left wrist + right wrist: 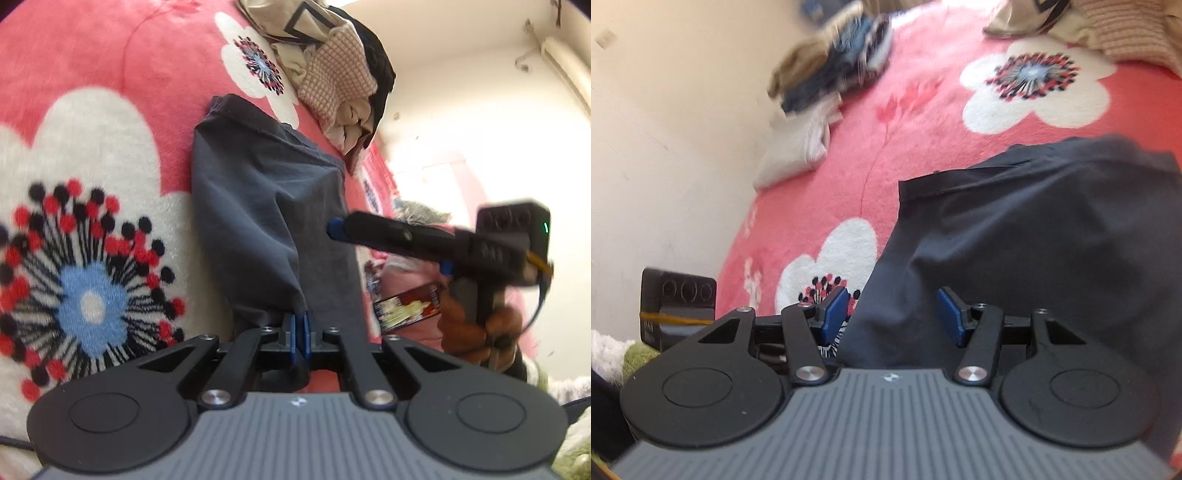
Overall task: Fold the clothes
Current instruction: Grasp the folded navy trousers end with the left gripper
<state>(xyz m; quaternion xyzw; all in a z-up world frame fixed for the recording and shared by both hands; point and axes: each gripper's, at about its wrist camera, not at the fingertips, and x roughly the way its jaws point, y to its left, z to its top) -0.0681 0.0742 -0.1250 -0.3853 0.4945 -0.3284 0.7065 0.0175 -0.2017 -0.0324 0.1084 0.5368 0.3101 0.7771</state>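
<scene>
A dark navy garment [269,206] lies partly folded on a pink blanket with white flowers [92,74]. My left gripper [300,328] is shut on the garment's near edge, its blue pads pressed together on the cloth. The right gripper [338,228] shows in the left wrist view coming in from the right, its blue tip over the garment's right side. In the right wrist view the same garment [1034,229] fills the right half, and my right gripper [894,315] is open, its blue pads wide apart with the cloth's near edge between them.
A heap of unfolded clothes [332,74], beige, pink-checked and black, lies at the blanket's far end. Another blurred pile [827,74] sits by the cream wall [665,147]. A colourful packet [406,306] lies beyond the blanket's right edge.
</scene>
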